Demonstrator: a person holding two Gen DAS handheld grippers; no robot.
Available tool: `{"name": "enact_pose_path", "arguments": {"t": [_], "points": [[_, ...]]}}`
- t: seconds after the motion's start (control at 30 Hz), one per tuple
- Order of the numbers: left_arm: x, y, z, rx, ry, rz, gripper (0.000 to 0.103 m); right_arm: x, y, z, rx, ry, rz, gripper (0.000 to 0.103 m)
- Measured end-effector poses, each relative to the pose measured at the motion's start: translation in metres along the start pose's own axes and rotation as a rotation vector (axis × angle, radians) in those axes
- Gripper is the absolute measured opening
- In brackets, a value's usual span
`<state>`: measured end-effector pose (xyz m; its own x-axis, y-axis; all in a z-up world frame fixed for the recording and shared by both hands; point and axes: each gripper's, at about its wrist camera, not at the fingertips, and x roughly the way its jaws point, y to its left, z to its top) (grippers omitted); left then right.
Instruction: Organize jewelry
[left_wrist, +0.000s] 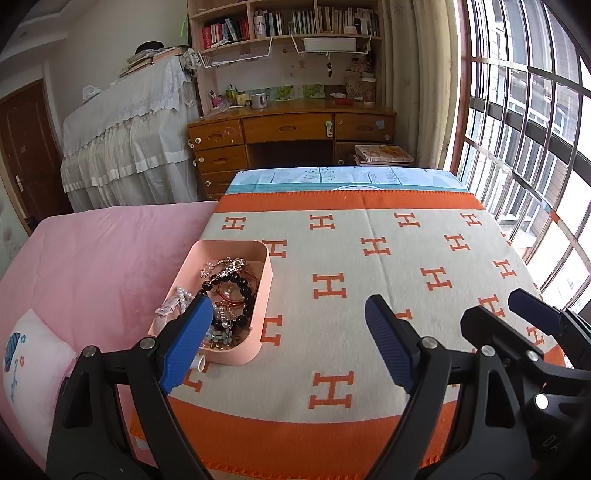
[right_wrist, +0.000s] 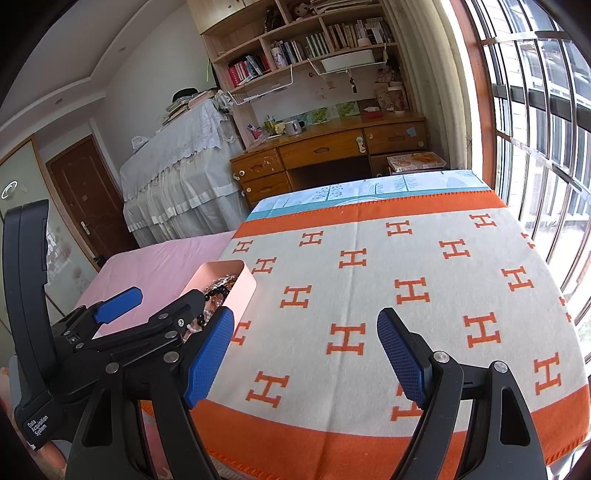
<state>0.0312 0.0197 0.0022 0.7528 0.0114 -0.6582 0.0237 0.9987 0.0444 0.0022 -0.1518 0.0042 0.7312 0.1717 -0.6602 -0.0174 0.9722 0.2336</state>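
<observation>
Pink tray heaped with tangled jewelry, possibly bracelets, on H-patterned blanket, left hand-held gripper spread wide, right hand-held gripper likewise apart, both empty.

A pink tray is sitting on the blanket's left edge, holding tangled jewelry: black beads, pearls, silver pieces.

We hold both grippers side by side, pointing forward and tilted down, left gripper with blue-padded fingers spread wide and nothing between them, right gripper just beside it, its fingers equally wide apart and bare.
</observation>
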Motion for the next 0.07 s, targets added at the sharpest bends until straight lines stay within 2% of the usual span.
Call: {"name": "enact_pose_path", "arguments": {"t": [0.07], "points": [[0.0003,0.0009,-0.0004,0.000,0.004,-0.001,0.083,-0.0003,0.0001,0.0004,0.000,0.000,-0.001,0.081]]}}
